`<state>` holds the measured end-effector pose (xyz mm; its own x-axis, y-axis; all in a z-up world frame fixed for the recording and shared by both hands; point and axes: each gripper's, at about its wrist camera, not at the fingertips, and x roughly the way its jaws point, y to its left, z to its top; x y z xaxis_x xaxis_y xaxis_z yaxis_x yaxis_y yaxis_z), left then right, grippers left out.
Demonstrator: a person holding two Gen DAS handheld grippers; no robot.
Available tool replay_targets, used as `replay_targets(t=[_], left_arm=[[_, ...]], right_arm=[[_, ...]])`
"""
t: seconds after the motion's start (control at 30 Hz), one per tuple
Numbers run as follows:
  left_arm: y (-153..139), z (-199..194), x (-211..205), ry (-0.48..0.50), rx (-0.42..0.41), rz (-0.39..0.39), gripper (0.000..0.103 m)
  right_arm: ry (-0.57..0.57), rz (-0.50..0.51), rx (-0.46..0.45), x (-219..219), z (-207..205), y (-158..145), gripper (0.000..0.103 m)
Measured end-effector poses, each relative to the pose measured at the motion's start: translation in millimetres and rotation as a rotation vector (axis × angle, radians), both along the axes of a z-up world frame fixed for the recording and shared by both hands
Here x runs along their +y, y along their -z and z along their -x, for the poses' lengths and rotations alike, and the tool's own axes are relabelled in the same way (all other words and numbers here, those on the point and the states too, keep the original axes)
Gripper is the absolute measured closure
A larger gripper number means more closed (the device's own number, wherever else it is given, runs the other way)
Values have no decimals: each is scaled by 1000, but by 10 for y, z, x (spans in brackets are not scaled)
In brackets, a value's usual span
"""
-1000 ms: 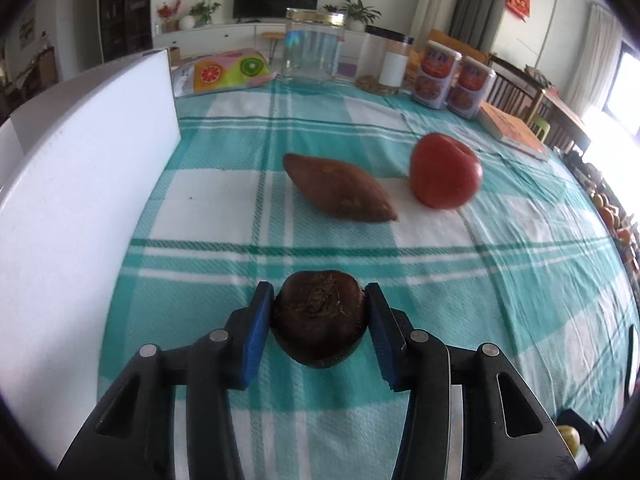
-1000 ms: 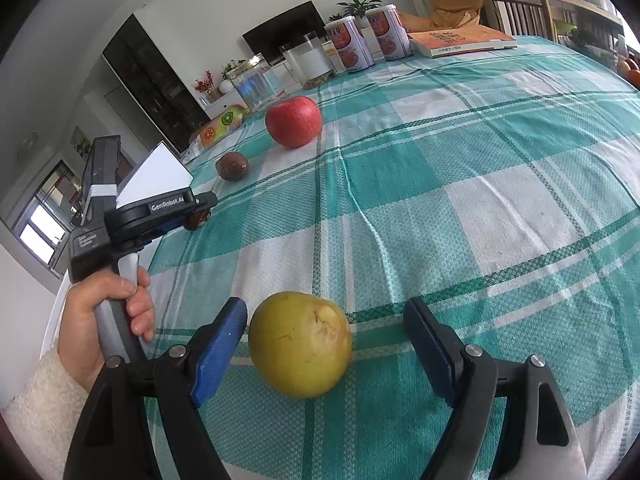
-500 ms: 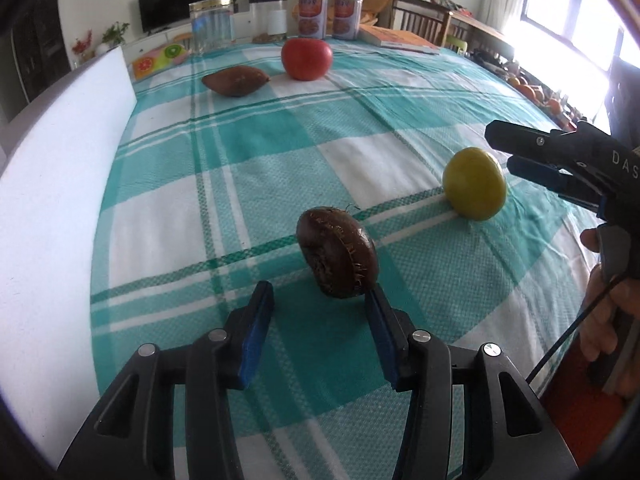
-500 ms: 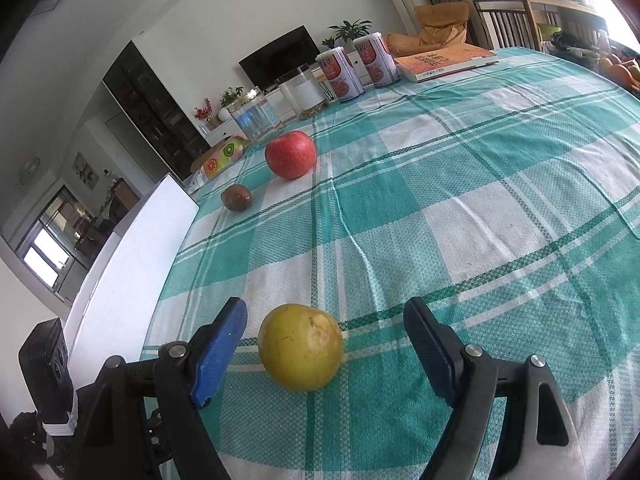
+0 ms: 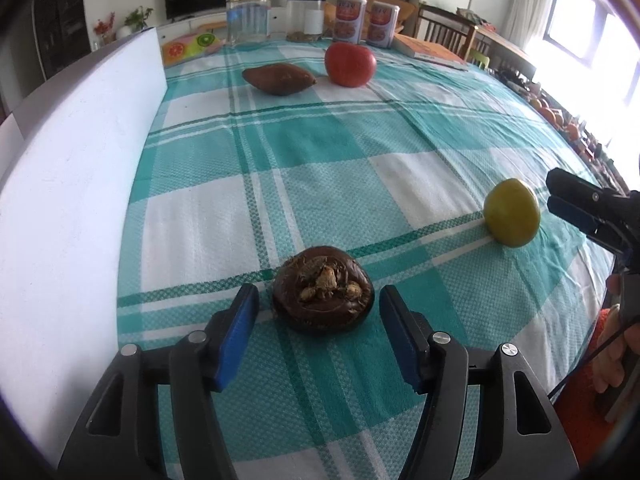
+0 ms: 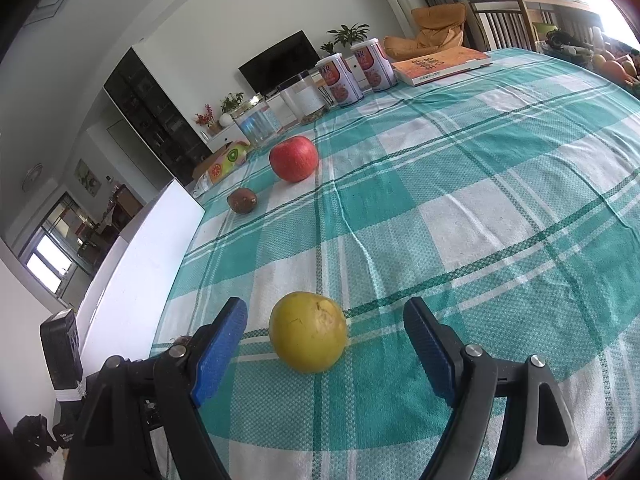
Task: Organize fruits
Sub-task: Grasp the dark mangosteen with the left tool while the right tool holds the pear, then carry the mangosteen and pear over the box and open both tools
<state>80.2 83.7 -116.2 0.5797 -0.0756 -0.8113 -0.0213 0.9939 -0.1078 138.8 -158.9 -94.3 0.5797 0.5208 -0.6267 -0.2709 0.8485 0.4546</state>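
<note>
A dark brown round fruit [image 5: 323,295] rests on the teal checked tablecloth [image 5: 320,152] between the blue pads of my left gripper [image 5: 318,318], whose jaws are opening and stand clear of it on both sides. A yellow fruit [image 6: 307,331] lies between the wide fingers of my right gripper [image 6: 326,340], which is open and not touching it. The same yellow fruit [image 5: 512,213] shows at the right of the left wrist view, with the right gripper's fingers [image 5: 580,210] beside it. Farther off lie a sweet potato [image 5: 279,79] and a red apple [image 5: 350,65].
A white box [image 5: 76,184] runs along the table's left side. At the far end stand a glass jar [image 5: 248,18], a second jar [image 5: 304,18], two cans [image 5: 366,22], a book [image 5: 430,50] and a fruit-print pack [image 5: 192,44]. A hand [image 5: 612,356] holds the right tool.
My left gripper carried the brown fruit toward the near right, set it on the cloth and let go, its jaws now wider. The right gripper stayed open around the yellow fruit.
</note>
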Motion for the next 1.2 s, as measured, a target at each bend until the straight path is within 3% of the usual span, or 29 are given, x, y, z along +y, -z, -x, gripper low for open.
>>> replay_targets(t=[0.07,0.1,0.2,0.4,0.53,0.57,0.6,0.7,0.8,0.93,1.07,1.2], left_arm=[[12,-33,-32,4,-4,-9,42],[9,-22,-65,7,-13,-33,52],[10,67,-101,24,-29,-40,53],[-23,182,-93,24,-21,50,53],[-138,229,-78,22,-25,88,53],[-180,256,-63,19,-32,99,53],[-224,288,-46,15,-42,109,53],[-355,401,17,6,-54,161,53],[-630,572,166,3,-73,292,53],[-1216,860,509,-34,-179,368,53],[-1692,1205,1039,-152,-262,368,53],[-1708,1454,1567,-325,-213,300,52]], right_arm=[[-17,3,1,17,12,-19,22],[-34,-7,19,19,17,-18,22],[-127,-21,105,57,63,26,22],[-207,215,98,438,7,-14,22],[-177,277,165,547,-233,39,23],[-167,274,195,534,-274,73,34],[-167,280,225,528,-294,106,53],[-173,299,234,543,-227,39,53],[-217,167,213,661,-93,-257,53],[-362,49,104,1218,123,-894,53],[-565,-5,41,1972,408,-1343,53],[-736,43,47,2619,748,-1375,53]])
